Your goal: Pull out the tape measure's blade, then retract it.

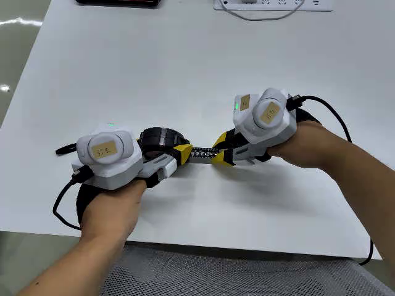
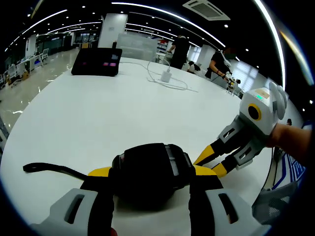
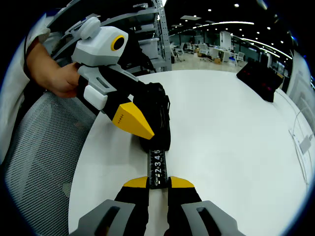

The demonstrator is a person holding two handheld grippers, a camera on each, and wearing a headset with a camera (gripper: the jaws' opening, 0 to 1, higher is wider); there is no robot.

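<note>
While the left gripper had its fingers pressed against both sides of the black tape measure, which lay near the front edge of the white table, the right gripper faced it from just beside, its yellow-tipped fingers pinching the end of the blade. A short length of that blade, with printed numbers, bridged the gap between the two grippers. A thin black strap trailed from the case across the table on the left gripper's side. Everything else sat well apart at the far edge: a white power strip with a white cable looping from it, and a flat dark device off to its left. Black cables ran back from both grippers along the person's hands. The tabletop was smooth, matte white and evenly lit. A grey mesh chair showed below its near edge. Around it lay a large open hall with a glossy floor, long ceiling light strips, a metal rack and distant desks, and two people stood beyond the far side of the table
</note>
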